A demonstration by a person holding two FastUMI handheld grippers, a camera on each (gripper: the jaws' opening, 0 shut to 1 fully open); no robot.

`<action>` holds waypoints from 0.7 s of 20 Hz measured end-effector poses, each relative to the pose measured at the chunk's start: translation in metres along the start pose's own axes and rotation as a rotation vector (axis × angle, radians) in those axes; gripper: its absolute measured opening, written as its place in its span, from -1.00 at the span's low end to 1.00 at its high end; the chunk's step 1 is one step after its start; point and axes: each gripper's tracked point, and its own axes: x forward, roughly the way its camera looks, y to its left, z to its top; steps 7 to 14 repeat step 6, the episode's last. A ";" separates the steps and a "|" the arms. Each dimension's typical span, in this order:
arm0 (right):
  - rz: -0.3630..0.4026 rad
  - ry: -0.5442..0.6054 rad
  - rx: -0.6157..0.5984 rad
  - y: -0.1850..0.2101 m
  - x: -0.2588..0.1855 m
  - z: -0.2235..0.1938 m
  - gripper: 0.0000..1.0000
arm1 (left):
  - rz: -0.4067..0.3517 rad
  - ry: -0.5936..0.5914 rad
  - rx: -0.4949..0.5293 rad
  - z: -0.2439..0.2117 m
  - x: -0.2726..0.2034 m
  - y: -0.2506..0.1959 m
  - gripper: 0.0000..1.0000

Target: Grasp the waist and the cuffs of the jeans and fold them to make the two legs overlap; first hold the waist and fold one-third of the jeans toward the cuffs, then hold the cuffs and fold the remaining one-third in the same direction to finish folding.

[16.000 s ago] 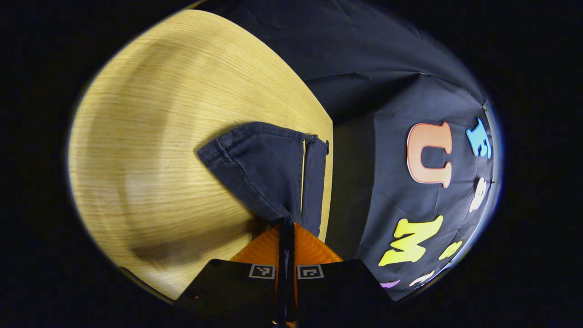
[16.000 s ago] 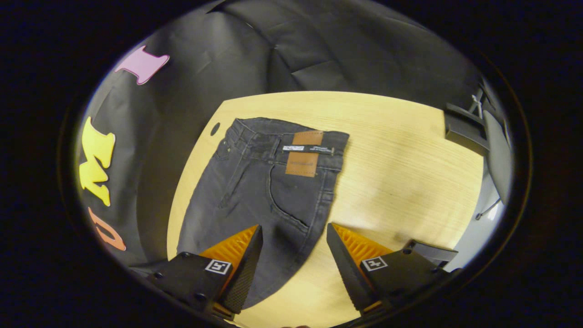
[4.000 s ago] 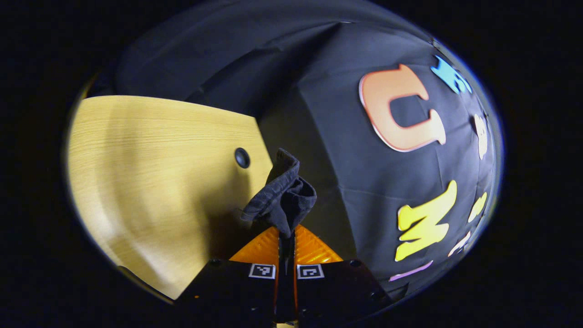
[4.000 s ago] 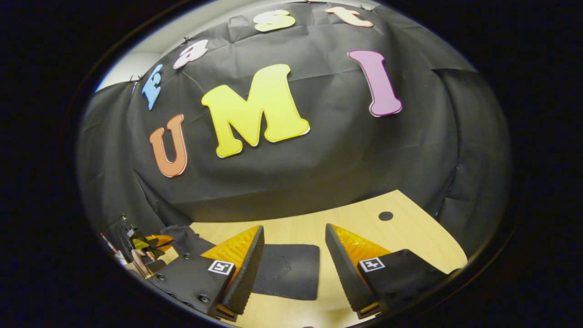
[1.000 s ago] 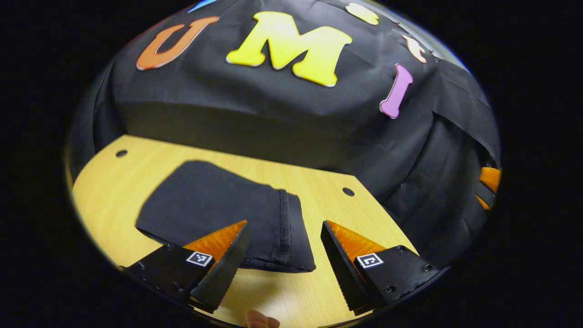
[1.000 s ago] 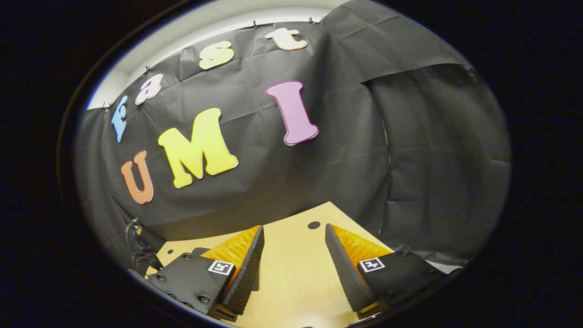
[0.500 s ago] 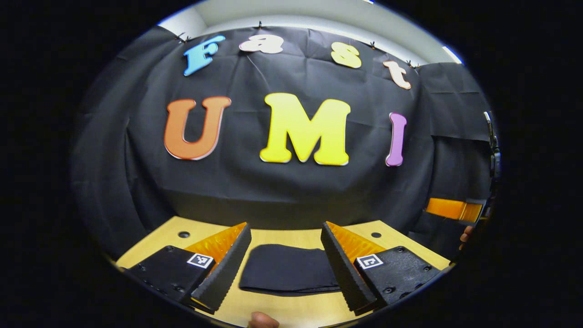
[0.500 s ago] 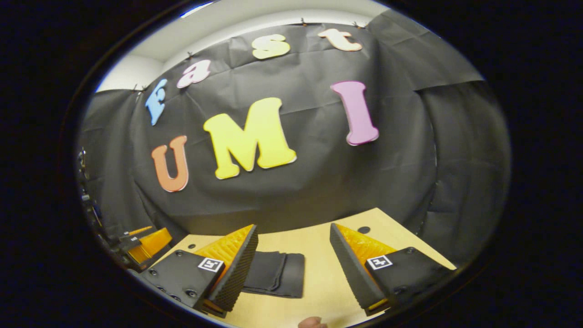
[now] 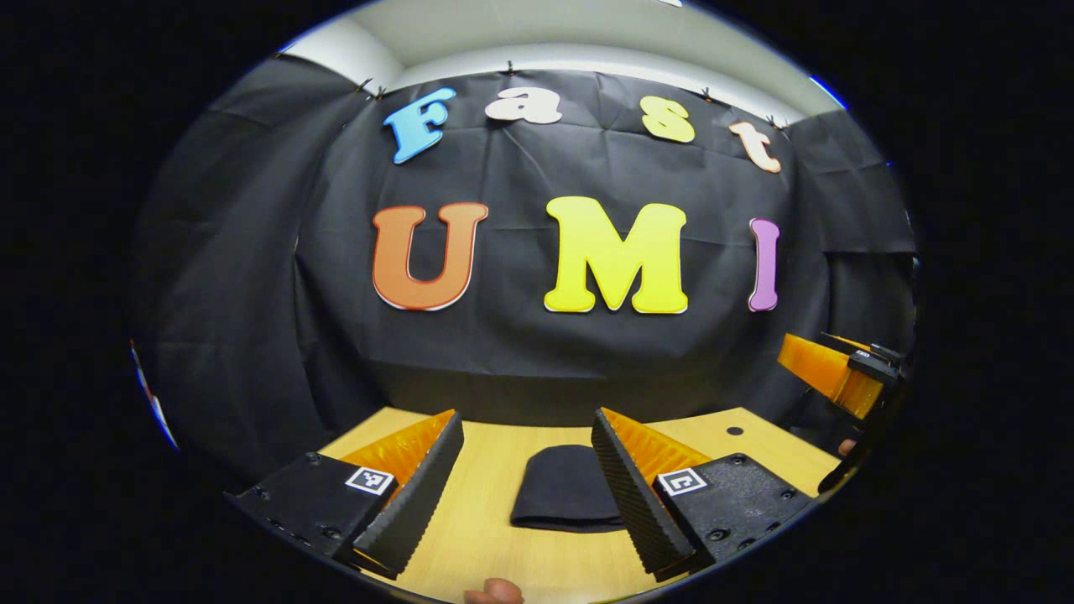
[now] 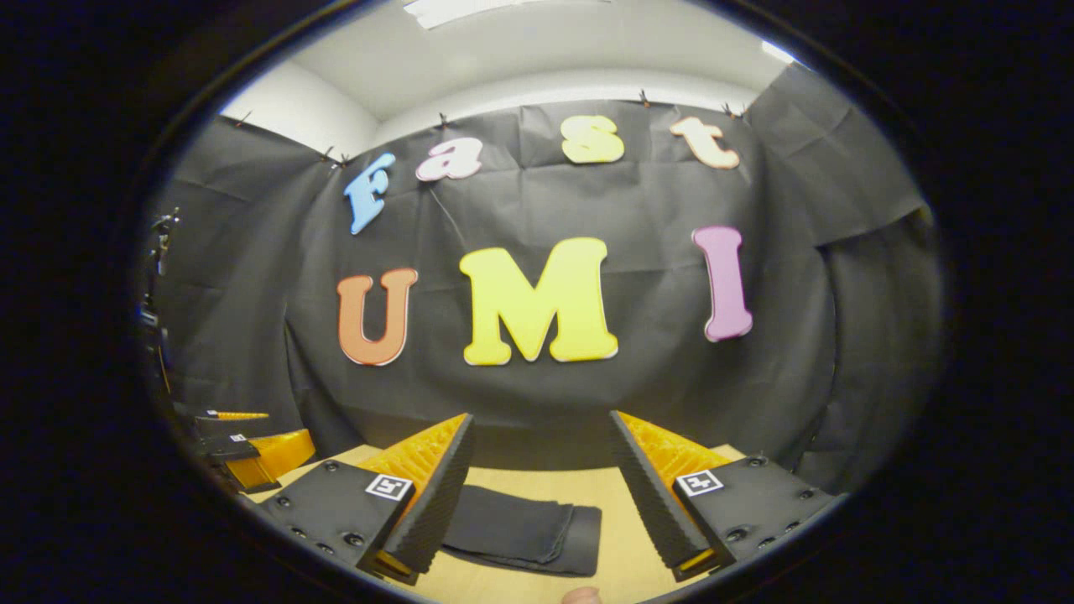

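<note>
In my left gripper view, my left tool (image 9: pixel 524 482) sits at the bottom of the frame. Its two fingers (image 9: pixel 415 495) are spread wide apart and they pinch nothing. Between them, low in the middle of the frame, I see the jeans (image 9: pixel 564 500). They are folded into a small dark bundle and lie flat on the tabletop (image 9: pixel 478 528). The bundle is just beside the inner edge of the finger on the right side of the frame, and part of it is hidden behind that finger. I cannot tell if they touch.

At the right edge of this frame I see my right tool (image 9: pixel 839 373). It is up off the tabletop and well apart from the jeans. A bit of a hand (image 9: pixel 846 446) shows just under it.

In my right gripper view, my right tool (image 10: pixel 541 491) is at the bottom of the frame. Its fingers (image 10: pixel 432 503) are spread wide too, with nothing held. The folded jeans (image 10: pixel 524 528) lie on the tabletop (image 10: pixel 617 537) at the bottom middle, partly behind the finger on the left side of the frame. I can see the stacked layers at the end of the bundle toward the right of the frame.

At the lower left edge of this frame I see my left tool (image 10: pixel 252 449), near the edge of the tabletop.

The black booth wall (image 10: pixel 537 386) stands behind the tabletop.
</note>
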 end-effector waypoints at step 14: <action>-0.022 0.047 -0.078 -0.001 -0.021 -0.024 0.84 | -0.017 -0.220 0.019 0.033 -0.015 -0.001 1.00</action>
